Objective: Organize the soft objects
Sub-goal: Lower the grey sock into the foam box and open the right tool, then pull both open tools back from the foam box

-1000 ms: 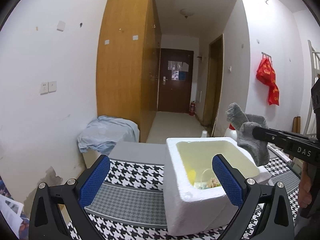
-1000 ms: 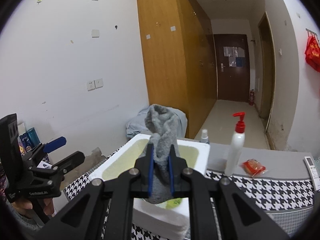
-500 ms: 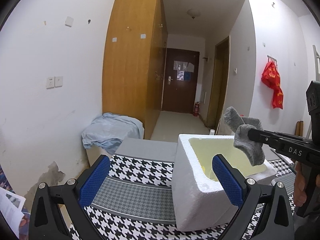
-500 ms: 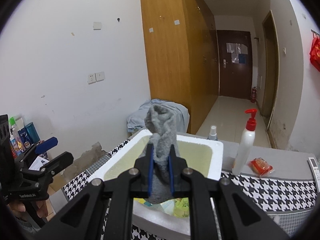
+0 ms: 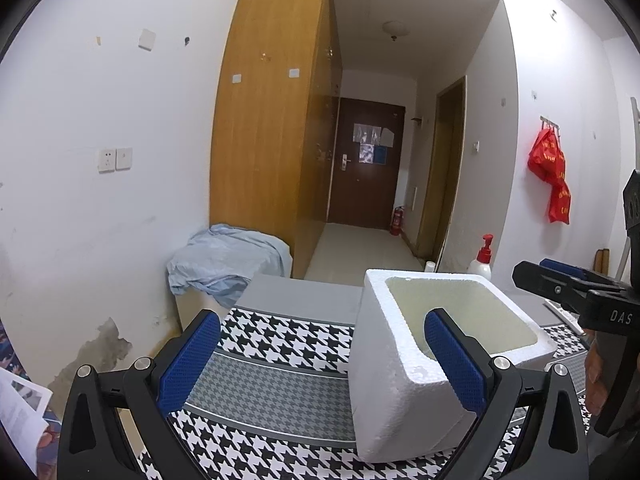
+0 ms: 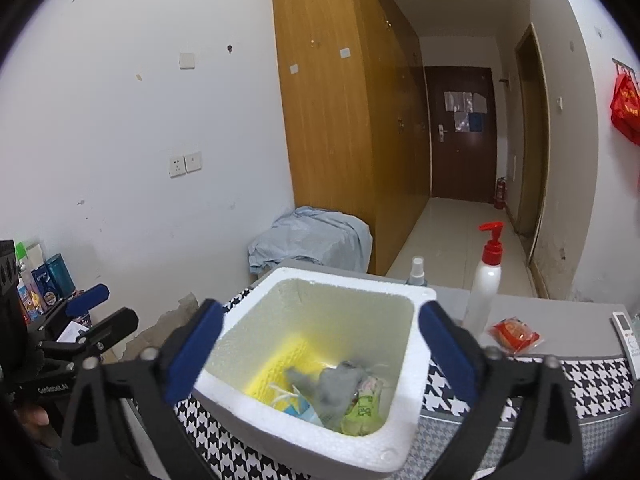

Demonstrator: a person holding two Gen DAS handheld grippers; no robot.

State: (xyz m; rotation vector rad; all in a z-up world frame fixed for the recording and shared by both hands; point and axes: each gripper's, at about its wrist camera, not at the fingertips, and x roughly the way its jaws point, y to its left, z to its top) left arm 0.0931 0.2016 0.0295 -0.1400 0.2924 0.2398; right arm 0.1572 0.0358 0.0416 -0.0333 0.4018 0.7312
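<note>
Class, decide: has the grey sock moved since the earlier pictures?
Yes. The grey sock has dropped from the right gripper to the bottom of the foam box.

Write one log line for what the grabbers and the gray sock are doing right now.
right gripper: open, above foam box | gray sock: lying inside box on other items | left gripper: open, empty, beside box

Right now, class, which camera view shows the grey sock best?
The right wrist view: it looks down into the foam box, where the grey sock lies on other items. The left wrist view shows only the box's outside and upper inner wall; the sock is hidden.
</note>
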